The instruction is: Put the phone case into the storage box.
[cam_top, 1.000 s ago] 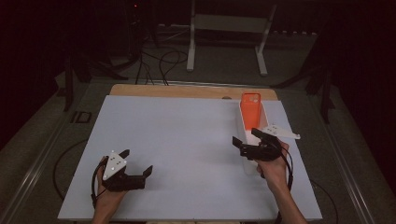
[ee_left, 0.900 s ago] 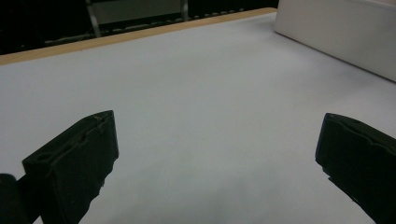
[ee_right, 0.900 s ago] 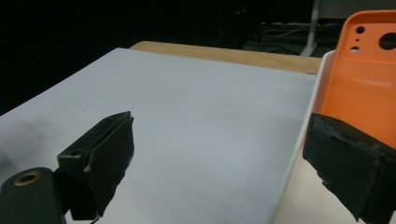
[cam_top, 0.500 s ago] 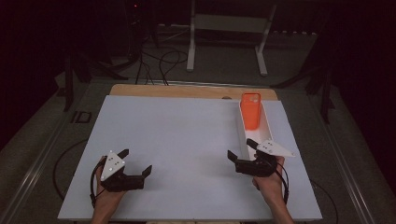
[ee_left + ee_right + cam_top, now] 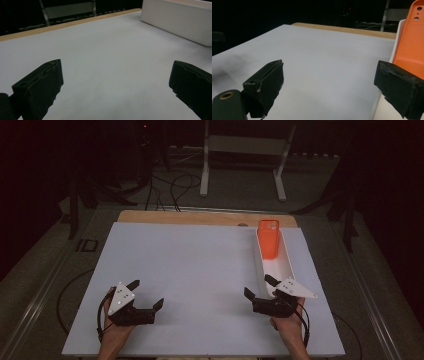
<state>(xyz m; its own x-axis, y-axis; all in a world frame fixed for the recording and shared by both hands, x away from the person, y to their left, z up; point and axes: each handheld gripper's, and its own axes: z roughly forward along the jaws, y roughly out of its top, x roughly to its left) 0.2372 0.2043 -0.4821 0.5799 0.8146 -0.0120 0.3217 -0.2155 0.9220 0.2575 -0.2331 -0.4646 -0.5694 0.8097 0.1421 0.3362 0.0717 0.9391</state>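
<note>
An orange phone case (image 5: 269, 239) stands tilted in the far end of a long white tray (image 5: 287, 265) on the right of the white table. In the right gripper view the orange case (image 5: 412, 45) leans against the tray wall (image 5: 398, 37), just beyond the right jaw. My right gripper (image 5: 258, 286) is open with nothing in it, near the front edge beside the tray's near end. My left gripper (image 5: 146, 294) is open with nothing in it, low over the table at the front left. The left gripper view has the tray (image 5: 180, 22) far off at the upper right.
A wooden strip (image 5: 200, 217) runs along the table's far edge. Beyond it stand a metal stand (image 5: 242, 160) and cables on the dark floor. The white surface (image 5: 190, 265) spreads between the two grippers.
My right gripper has drawn back from over the tray toward the front edge and slightly left, open. The orange case stays in the tray. The left gripper has not moved.
</note>
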